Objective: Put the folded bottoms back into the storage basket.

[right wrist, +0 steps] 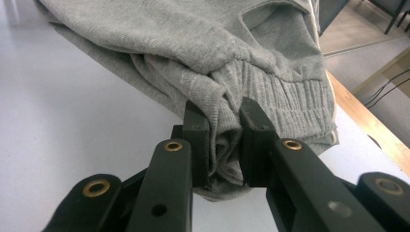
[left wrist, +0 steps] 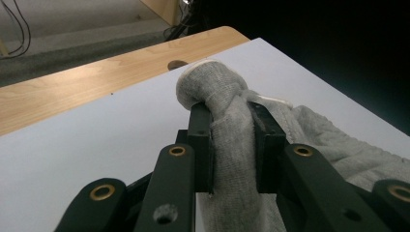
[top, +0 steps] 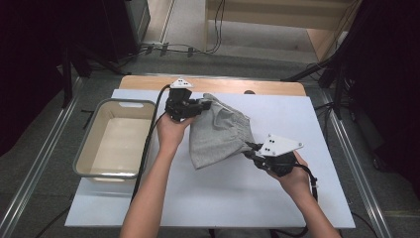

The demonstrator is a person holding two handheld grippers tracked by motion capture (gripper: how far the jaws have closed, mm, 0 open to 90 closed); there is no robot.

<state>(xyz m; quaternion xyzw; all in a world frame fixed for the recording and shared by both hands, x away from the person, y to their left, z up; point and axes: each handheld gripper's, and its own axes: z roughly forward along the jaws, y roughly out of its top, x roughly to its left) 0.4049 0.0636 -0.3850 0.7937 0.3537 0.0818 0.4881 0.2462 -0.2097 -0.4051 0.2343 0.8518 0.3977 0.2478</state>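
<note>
Forearms angled inward; left gripper (top: pixel 200 106), right gripper (top: pixel 250 148) clamp grey garment (top: pixel 218 134).

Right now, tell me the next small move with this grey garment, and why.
Probably carry it left toward the tray. Both the left gripper and right gripper are clamped on bunched edges of the grey garment, which hangs between them over the table.

in the high view the left tool (top: pixel 204 106) has its jaw tips buried in the grey garment (top: pixel 218 134), and the right tool (top: pixel 251 149) likewise, so the pinched folds are covered. the desk (top: pixel 277 198) is hidden beneath the cloth. the bin (top: pixel 81 153) hides its near inner wall behind the rim. in the left gripper view the garment (left wrist: pixel 338 159) runs off the right edge.
</note>
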